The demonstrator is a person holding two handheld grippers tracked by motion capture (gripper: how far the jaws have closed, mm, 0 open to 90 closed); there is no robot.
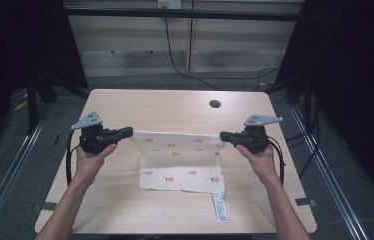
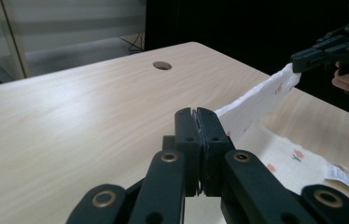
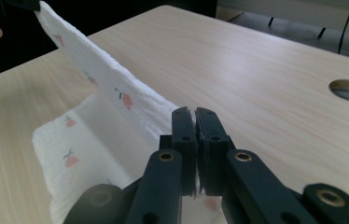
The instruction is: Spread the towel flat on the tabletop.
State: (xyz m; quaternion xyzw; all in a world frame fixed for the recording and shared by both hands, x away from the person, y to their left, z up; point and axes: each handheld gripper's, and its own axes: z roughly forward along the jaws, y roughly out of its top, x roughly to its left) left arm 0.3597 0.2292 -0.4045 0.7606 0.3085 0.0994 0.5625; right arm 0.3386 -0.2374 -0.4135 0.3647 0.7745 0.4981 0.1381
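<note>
A white cloth (image 1: 180, 162) printed with small red flowers lies on the wooden table (image 1: 175, 107), its far edge lifted and stretched taut between both grippers. My left gripper (image 1: 129, 132) is shut on the cloth's left far corner; in the left gripper view the cloth (image 2: 256, 100) runs from my closed jaws toward the other gripper (image 2: 298, 63). My right gripper (image 1: 223, 136) is shut on the right far corner, and in the right gripper view the cloth (image 3: 112, 84) rises away to the upper left. A white care label (image 1: 219, 206) hangs from the cloth's near right corner.
A round cable hole (image 1: 215, 104) sits in the table near its far right. Black cables (image 1: 175, 60) trail on the floor beyond the table, before pale cabinets (image 1: 185, 35). Metal rails (image 1: 10, 165) run along both sides.
</note>
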